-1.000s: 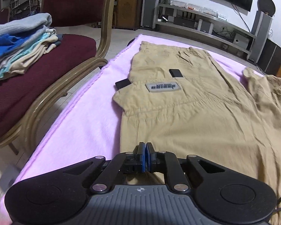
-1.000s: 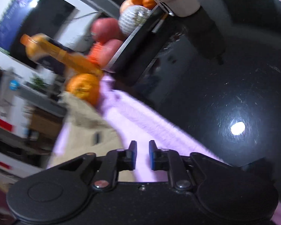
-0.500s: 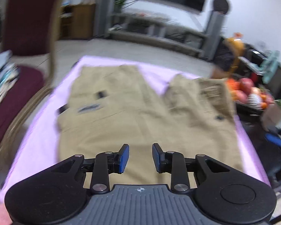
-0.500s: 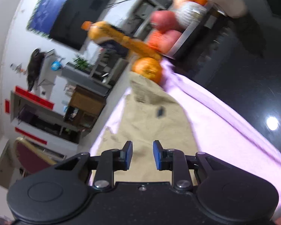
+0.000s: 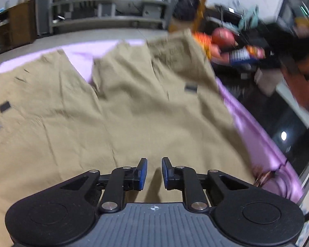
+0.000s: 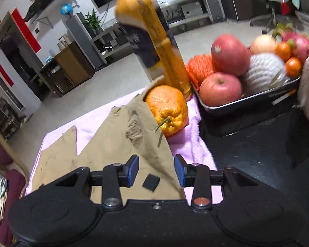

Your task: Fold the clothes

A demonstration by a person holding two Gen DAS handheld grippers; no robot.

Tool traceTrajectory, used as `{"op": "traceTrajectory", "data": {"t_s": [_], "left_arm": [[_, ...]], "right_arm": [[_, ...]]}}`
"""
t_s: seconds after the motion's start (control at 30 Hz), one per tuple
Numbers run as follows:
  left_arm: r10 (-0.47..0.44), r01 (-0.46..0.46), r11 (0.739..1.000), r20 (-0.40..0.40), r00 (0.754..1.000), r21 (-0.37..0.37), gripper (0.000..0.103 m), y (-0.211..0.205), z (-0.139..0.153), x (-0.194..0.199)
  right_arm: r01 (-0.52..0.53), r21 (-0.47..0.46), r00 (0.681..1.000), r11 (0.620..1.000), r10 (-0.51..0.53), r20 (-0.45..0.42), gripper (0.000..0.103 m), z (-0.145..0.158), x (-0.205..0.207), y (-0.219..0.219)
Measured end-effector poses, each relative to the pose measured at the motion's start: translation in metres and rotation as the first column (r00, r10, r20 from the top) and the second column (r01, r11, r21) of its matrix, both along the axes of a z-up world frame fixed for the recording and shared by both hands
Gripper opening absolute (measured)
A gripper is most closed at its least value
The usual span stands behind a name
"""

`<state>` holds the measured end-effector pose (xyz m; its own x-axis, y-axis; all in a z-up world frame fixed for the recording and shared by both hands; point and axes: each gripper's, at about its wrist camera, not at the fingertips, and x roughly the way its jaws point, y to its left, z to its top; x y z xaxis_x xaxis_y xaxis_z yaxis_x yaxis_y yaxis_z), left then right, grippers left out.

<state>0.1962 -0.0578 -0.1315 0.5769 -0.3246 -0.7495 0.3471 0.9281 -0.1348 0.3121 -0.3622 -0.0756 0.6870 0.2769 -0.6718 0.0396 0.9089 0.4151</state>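
Khaki trousers [image 5: 134, 113] lie spread flat on a pink cloth [image 5: 257, 135], with two legs running away from me. My left gripper [image 5: 154, 173] hovers over the near part of the fabric. Its jaws stand a narrow gap apart and are closing, with nothing between them. In the right wrist view the trousers' [image 6: 113, 148] right edge runs under my right gripper [image 6: 156, 170]. Its jaws are opening, well apart above the cloth, and a small black patch [image 6: 151, 182] lies below them. Neither gripper holds any fabric.
A large orange [image 6: 167, 109] rests against the trousers' far corner. Behind it stands a tall orange bottle [image 6: 160, 47]. A metal tray [image 6: 247, 100] of apples and other fruit sits on the glossy black table [image 6: 257, 154]. A chair with stacked clothes [image 6: 0, 195] is at far left.
The left view has swung from the chair side across the trousers toward the fruit, and the left jaws went from shut to parted. The right view rolled upright and its jaws widened.
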Motion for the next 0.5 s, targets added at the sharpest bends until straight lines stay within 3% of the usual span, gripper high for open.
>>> {"op": "traceTrajectory", "data": {"t_s": [0.1, 0.2, 0.23, 0.27, 0.3, 0.37, 0.5], "left_arm": [[0.004, -0.004, 1.0, -0.022, 1.0, -0.015, 0.018, 0.008, -0.01, 0.005], [0.008, -0.01, 0.999, -0.041, 0.999, -0.052, 0.018, 0.016, -0.011, 0.009], [0.008, -0.011, 0.998, -0.046, 0.999, -0.062, 0.018, 0.018, -0.012, 0.009], [0.011, -0.014, 0.997, -0.051, 0.999, -0.07, 0.017, 0.019, -0.012, 0.01], [0.01, -0.014, 0.997, -0.052, 0.999, -0.071, 0.017, 0.019, -0.012, 0.01], [0.007, -0.01, 0.998, -0.049, 0.999, -0.061, 0.017, 0.017, -0.011, 0.01], [0.0, -0.002, 0.999, -0.038, 0.999, -0.038, 0.017, 0.014, -0.01, 0.008]], "right_arm": [[-0.011, -0.056, 1.0, 0.998, 0.011, 0.0, 0.045, -0.02, 0.025, 0.011], [0.004, -0.104, 1.0, 0.995, -0.007, -0.029, 0.043, -0.034, 0.045, 0.02], [0.007, -0.09, 0.999, 0.996, -0.01, -0.035, 0.038, -0.034, 0.047, 0.022], [0.006, -0.076, 0.999, 0.997, -0.01, -0.041, 0.018, -0.034, 0.048, 0.024], [-0.008, -0.068, 0.999, 0.998, 0.005, -0.042, 0.007, -0.03, 0.045, 0.028], [-0.049, -0.105, 0.999, 0.993, 0.047, -0.018, 0.005, -0.014, 0.037, 0.04], [-0.078, -0.361, 0.986, 0.929, 0.125, 0.108, 0.004, 0.031, 0.014, 0.072]]}}
